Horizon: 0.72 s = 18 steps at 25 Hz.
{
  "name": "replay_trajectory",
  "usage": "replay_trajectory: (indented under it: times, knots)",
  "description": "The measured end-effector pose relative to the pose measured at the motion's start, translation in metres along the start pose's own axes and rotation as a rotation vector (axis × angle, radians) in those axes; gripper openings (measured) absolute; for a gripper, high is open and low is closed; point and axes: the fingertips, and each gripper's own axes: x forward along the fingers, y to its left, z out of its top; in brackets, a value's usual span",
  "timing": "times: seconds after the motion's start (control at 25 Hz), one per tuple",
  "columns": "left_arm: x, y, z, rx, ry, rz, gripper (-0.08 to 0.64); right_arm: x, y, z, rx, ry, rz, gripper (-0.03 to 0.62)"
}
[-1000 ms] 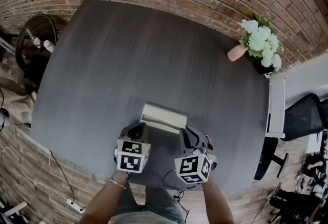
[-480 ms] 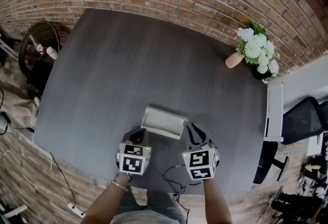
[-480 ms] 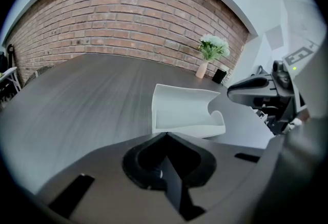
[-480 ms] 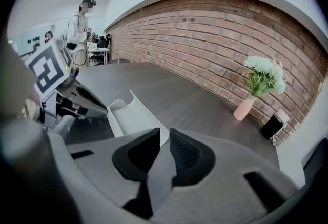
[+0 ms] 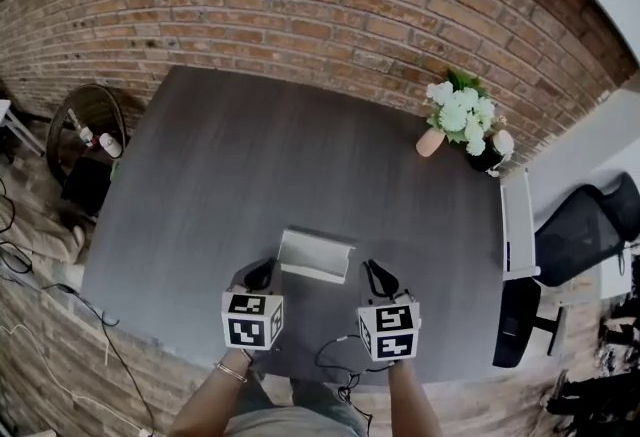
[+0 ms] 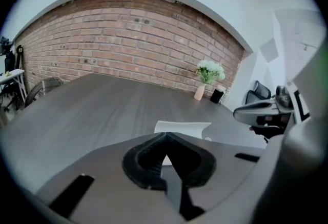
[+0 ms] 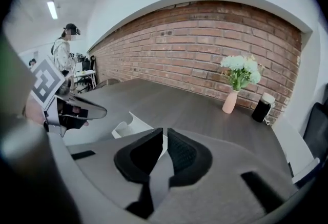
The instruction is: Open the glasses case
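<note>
Glasses case (image 5: 316, 255), white, lying open on dark table (image 5: 250, 155) near its front edge, just beyond both grippers and touching neither. Left gripper (image 5: 262, 273) held above table, jaws pressed together, empty. Right gripper (image 5: 378, 277) alongside, jaws a narrow slit apart after just closing further, nothing between them.

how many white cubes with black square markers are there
2: left cube on the left gripper, right cube on the right gripper, low in the head view; none seems hidden.
</note>
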Motion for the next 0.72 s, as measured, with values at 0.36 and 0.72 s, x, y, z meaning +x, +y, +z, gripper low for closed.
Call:
replay_trajectory:
  times: [0.36, 0.72]
  knots:
    - [-0.076, 0.011, 0.113, 0.048, -0.288, 0.040, -0.005, -0.071, -0.035, 0.053, 0.143, -0.211, -0.132, 0.005]
    - [-0.112, 0.009, 0.165, 0.056, -0.440, 0.033, -0.005, -0.129, -0.064, 0.078, 0.239, -0.376, -0.256, 0.003]
